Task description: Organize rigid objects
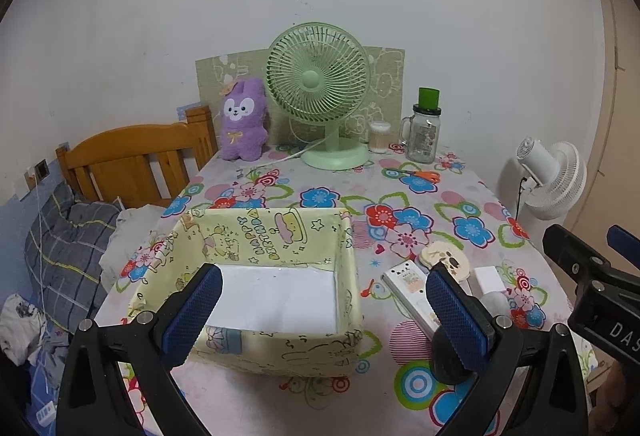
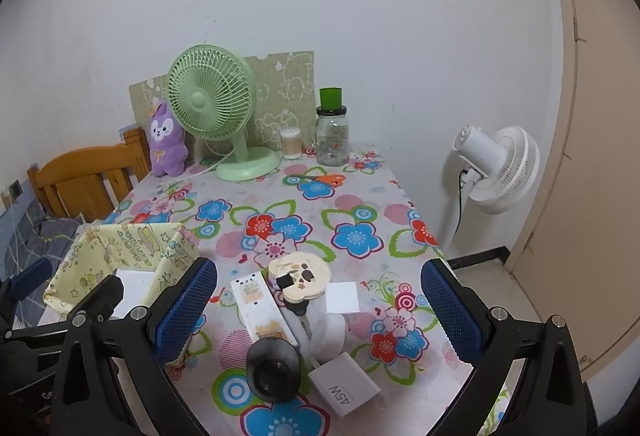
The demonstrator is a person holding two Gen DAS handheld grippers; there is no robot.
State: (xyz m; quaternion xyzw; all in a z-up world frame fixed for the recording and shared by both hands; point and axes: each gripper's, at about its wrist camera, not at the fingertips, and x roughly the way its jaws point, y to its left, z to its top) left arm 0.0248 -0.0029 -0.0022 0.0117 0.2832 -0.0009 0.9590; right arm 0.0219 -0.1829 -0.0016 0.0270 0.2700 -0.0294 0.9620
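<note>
On the floral table (image 1: pixel 460 203), the yellow box (image 1: pixel 264 236) holds only white lining.

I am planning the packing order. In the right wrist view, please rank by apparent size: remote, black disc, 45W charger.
1. Remote, the longest.
2. Black disc and 45W charger look alike; both lie nearer the camera than the remote, so I leave them unranked.
</note>
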